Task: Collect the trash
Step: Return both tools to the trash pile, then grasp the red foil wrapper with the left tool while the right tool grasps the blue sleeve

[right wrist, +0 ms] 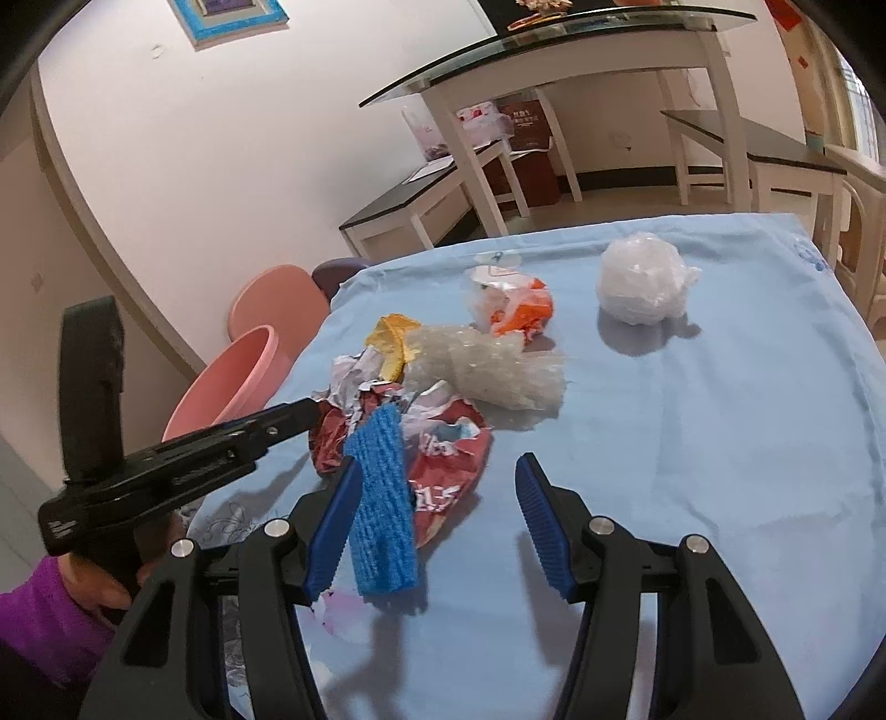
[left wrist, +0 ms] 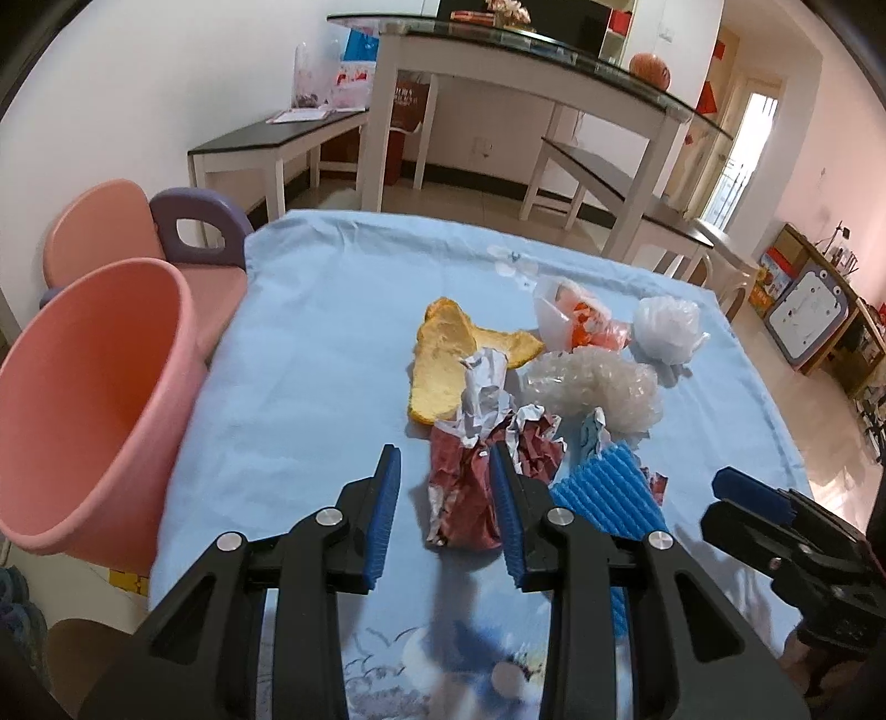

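A pile of trash lies on the blue tablecloth (left wrist: pixel 310 343): a crumpled red and white wrapper (left wrist: pixel 470 487), an orange peel (left wrist: pixel 443 360), bubble wrap (left wrist: pixel 598 387), a blue ribbed foam piece (left wrist: pixel 603 493), an orange and clear bag (left wrist: pixel 581 321) and a clear plastic ball (left wrist: pixel 664 327). My left gripper (left wrist: pixel 443 471) is open with its jaws around the near end of the red wrapper. My right gripper (right wrist: pixel 437 487) is open, its left finger beside the blue foam (right wrist: pixel 382 498), with the red wrapper (right wrist: pixel 443 459) between the fingers. A pink bucket (left wrist: pixel 94 404) stands at the table's left edge.
A pink and purple child's chair (left wrist: pixel 183 232) stands behind the bucket. A glass-topped white table (left wrist: pixel 526 50) with benches stands beyond the cloth's far edge. The right gripper (left wrist: pixel 775 520) shows at the right of the left wrist view.
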